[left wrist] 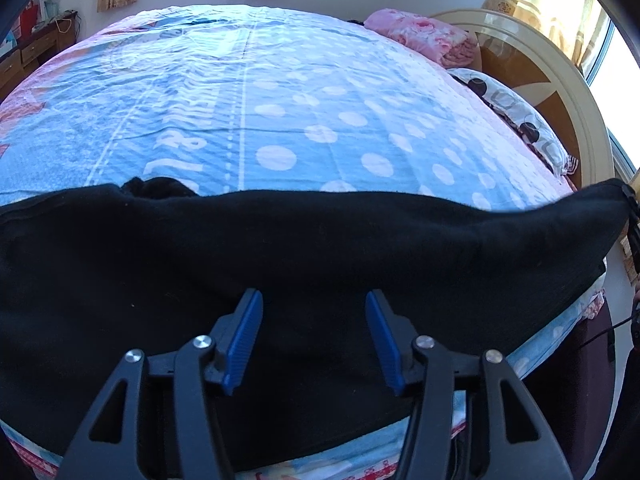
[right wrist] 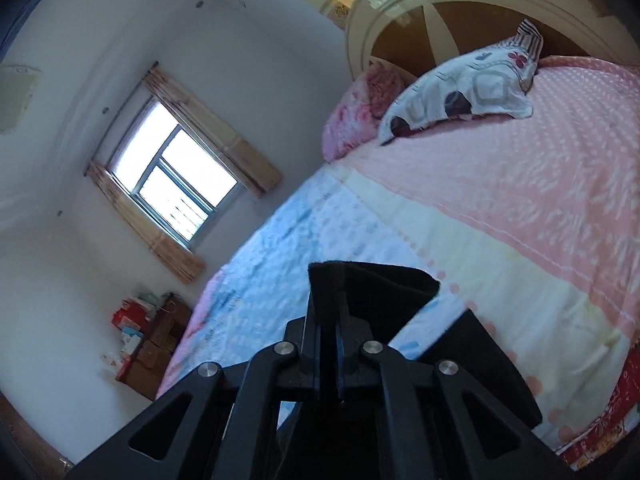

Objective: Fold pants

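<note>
Black pants (left wrist: 320,248) lie across the near edge of the bed, over a blue dotted sheet (left wrist: 280,100). My left gripper (left wrist: 314,300) hovers over the middle of them, its blue pads (left wrist: 250,332) standing apart with only flat cloth beneath, so it is open. The pants' right end is lifted off the bed at the far right, where part of my right gripper (left wrist: 634,216) shows. In the right wrist view my right gripper (right wrist: 328,300) is shut on a corner of the pants (right wrist: 384,292), and black cloth sticks out past its fingertips and hangs below.
A patterned pillow (left wrist: 516,108) and a folded pink blanket (left wrist: 420,32) lie at the head of the bed, by the round cream headboard (left wrist: 560,92). A wooden dresser (left wrist: 28,52) stands against the far wall on the left. A curtained window (right wrist: 176,188) is beyond the bed.
</note>
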Available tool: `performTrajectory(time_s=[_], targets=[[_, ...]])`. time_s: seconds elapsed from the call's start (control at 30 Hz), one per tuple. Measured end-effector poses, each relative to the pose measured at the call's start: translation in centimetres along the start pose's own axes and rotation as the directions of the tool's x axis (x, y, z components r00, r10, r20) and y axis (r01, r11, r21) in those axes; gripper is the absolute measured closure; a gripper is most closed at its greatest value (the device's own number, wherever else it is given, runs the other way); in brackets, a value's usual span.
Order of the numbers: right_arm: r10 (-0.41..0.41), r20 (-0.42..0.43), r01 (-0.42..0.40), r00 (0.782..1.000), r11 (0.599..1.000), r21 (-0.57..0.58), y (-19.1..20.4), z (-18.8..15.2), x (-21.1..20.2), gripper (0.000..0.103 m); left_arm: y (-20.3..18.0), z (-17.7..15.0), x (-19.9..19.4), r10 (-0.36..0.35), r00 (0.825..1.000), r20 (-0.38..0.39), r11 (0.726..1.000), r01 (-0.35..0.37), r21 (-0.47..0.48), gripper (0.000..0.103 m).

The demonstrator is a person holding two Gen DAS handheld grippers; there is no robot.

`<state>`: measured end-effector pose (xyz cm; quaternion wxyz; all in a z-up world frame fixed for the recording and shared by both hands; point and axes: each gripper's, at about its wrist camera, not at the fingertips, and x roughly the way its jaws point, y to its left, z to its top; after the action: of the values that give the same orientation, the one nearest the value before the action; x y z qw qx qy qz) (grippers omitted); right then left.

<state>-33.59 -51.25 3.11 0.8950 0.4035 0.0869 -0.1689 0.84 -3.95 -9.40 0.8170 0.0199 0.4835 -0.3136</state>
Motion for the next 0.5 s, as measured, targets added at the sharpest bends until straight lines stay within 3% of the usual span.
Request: performTrajectory(time_s=[0.07,0.1,0.23,0.3,0.37,0.43,0.5], targets=[[0.038,0.011,-0.038,0.999,0.997,0.061,-1.3,0.1,-0.9,0.097,0.1,0.0,0.0,-0.007,1.000,-0.002,1.000,0.007,-0.007,0.047],[0.018,-0.006,-0.018,1.000,0.996,0.091,-2.4,-0.2,-1.1,0.097,0.1,0.0,0.0,-0.007,1.000,-0.003,1.000,0.007,-0.005,0.047],[-0.159,-0.156,0.183,0.975,0.971,0.152,-8.5,-3.8,-0.9,0.097,-0.1,0.1,0.1,-0.001,1.000,-0.011,1.000,0.001,0.007,0.047],[-0.082,-0.121,0.106,0.989,0.972,0.209,-10.9,-4.7,-1.6,0.100,-0.2,0.1,0.1,0.006,1.000,-0.012,1.000,-0.006,0.015,0.047],[-0.060,-0.127,0.087,0.990,0.972,0.220,-11.1,-4.5,-1.9,0.096,-0.4,0.1,0.1,0.016,1.000,-0.012,1.000,-0.016,0.025,0.047],[-0.096,-0.104,0.118,0.990,0.967,0.224,-10.9,-3.8,-2.4,0.095,-0.5,0.0,0.1,0.021,1.000,-0.008,0.999,-0.021,0.028,0.047],[-0.194,-0.026,0.195,0.981,0.956,0.219,-10.9,-2.6,-3.8,0.094,-0.6,-0.1,0.1,0.027,1.000,-0.003,0.999,-0.027,0.035,0.047]])
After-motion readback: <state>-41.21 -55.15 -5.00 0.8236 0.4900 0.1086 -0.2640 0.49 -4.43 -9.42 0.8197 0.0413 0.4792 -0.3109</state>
